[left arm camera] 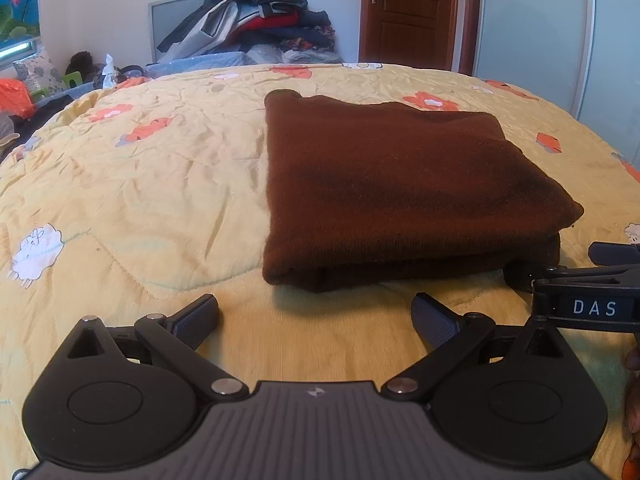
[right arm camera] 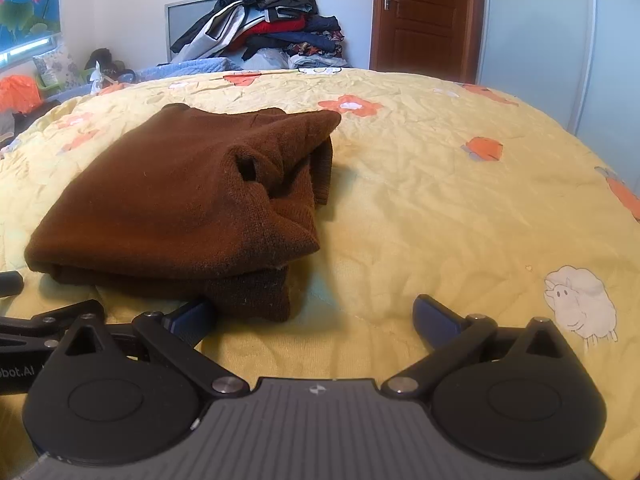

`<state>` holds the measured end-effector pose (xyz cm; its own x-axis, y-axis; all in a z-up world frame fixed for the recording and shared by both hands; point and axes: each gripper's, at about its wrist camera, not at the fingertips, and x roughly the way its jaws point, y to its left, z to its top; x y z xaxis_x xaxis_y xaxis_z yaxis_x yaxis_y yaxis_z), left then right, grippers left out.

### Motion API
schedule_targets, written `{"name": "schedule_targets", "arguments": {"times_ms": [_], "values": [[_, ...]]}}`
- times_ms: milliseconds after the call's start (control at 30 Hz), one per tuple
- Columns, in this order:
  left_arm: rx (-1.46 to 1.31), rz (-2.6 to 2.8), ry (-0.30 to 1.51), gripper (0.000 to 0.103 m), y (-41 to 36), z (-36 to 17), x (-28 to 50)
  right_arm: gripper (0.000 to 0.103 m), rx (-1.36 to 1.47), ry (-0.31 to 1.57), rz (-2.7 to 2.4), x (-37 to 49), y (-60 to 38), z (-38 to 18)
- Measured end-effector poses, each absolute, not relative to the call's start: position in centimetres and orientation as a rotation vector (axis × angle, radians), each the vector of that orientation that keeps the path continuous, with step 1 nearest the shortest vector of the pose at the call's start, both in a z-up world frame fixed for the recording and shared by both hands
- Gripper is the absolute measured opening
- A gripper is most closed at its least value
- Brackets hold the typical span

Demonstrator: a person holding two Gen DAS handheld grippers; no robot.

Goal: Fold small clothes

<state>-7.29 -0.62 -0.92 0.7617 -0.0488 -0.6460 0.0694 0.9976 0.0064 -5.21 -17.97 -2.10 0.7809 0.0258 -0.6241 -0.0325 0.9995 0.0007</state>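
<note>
A brown knitted garment (left arm camera: 400, 188) lies folded into a thick rectangle on the yellow quilt (left arm camera: 140, 184). My left gripper (left arm camera: 316, 316) stands open just in front of its near edge, with only quilt between the fingers. In the right wrist view the same garment (right arm camera: 180, 200) sits to the left, its right side bunched with a rolled cuff. My right gripper (right arm camera: 316, 316) is open by the garment's near right corner; the left finger (right arm camera: 192, 320) is at that corner and I cannot tell if it touches. Each gripper shows at the edge of the other's view.
The quilt, printed with orange flowers and white sheep (right arm camera: 580, 304), covers the whole bed. A heap of clothes (left arm camera: 256, 16) stands behind the bed's far edge. A brown door (left arm camera: 408, 12) and a pale wardrobe (left arm camera: 536, 32) are at the back right.
</note>
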Motion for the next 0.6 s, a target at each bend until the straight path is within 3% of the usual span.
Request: {"name": "schedule_targets", "arguments": {"times_ms": [600], "values": [[0.029, -0.061, 0.7, 0.103, -0.62, -0.93, -7.37, 0.103, -0.01, 0.673, 0.029, -5.56, -17.85, -2.05]]}}
